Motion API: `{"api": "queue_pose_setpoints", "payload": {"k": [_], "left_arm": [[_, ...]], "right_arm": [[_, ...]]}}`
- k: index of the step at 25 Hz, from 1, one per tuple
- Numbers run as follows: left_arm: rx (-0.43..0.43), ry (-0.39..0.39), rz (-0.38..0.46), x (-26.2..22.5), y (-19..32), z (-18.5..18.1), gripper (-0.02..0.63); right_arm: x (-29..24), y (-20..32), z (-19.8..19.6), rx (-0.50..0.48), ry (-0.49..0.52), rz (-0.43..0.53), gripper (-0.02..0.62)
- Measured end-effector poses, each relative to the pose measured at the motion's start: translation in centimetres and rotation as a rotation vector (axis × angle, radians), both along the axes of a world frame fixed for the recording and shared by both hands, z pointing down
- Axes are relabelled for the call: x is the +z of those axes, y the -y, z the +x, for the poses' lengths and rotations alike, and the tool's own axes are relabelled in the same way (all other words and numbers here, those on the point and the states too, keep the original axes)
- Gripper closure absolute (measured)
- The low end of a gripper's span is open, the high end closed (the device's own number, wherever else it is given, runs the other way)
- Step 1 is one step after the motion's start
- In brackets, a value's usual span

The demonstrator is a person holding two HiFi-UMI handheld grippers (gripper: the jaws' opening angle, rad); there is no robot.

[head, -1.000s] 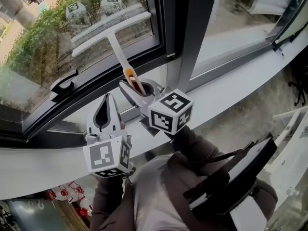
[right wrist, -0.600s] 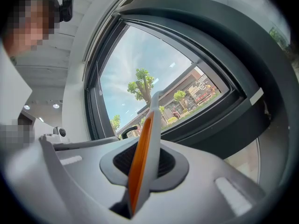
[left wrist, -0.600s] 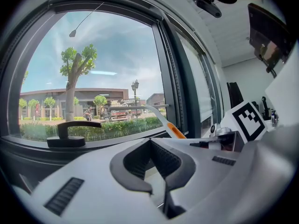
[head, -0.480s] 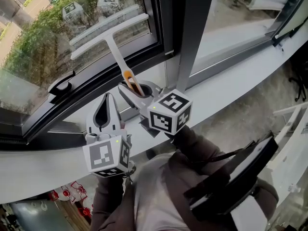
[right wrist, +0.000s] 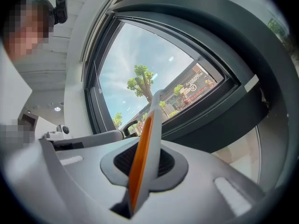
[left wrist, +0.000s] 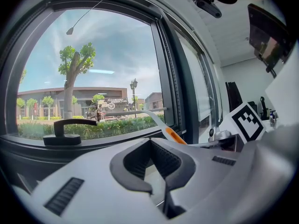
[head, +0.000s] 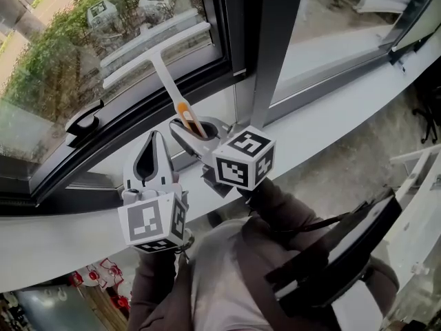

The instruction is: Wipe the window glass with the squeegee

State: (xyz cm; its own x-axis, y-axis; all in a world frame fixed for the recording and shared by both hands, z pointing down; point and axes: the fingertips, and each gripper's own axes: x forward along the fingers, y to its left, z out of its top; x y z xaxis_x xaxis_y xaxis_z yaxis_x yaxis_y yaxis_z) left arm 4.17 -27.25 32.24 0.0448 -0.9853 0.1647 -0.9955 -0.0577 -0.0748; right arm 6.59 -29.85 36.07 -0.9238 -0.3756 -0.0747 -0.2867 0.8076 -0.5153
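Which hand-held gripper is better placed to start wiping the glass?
Right. The right hand-held gripper is shut on the squeegee handle, blade up by the window glass; the left hand-held gripper is shut on nothing.

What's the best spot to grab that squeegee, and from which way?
By the orange end of its thin handle, coming from the sill side, in line with the handle. The squeegee has its wide T-shaped blade up by the window glass, so only the handle points back. The right claw is shut there.
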Motion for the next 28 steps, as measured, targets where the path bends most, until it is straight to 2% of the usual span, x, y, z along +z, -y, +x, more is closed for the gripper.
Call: {"api": "queue_pose_setpoints", "payload": {"k": [28], "left_arm": [[-0.008, -0.004, -0.043, 1.8, 0.0, 1.2, 0.604]], "right_arm": [[4.8, -0.9, 0.8, -0.054, -0.034, -0.121, 0.574]]}}
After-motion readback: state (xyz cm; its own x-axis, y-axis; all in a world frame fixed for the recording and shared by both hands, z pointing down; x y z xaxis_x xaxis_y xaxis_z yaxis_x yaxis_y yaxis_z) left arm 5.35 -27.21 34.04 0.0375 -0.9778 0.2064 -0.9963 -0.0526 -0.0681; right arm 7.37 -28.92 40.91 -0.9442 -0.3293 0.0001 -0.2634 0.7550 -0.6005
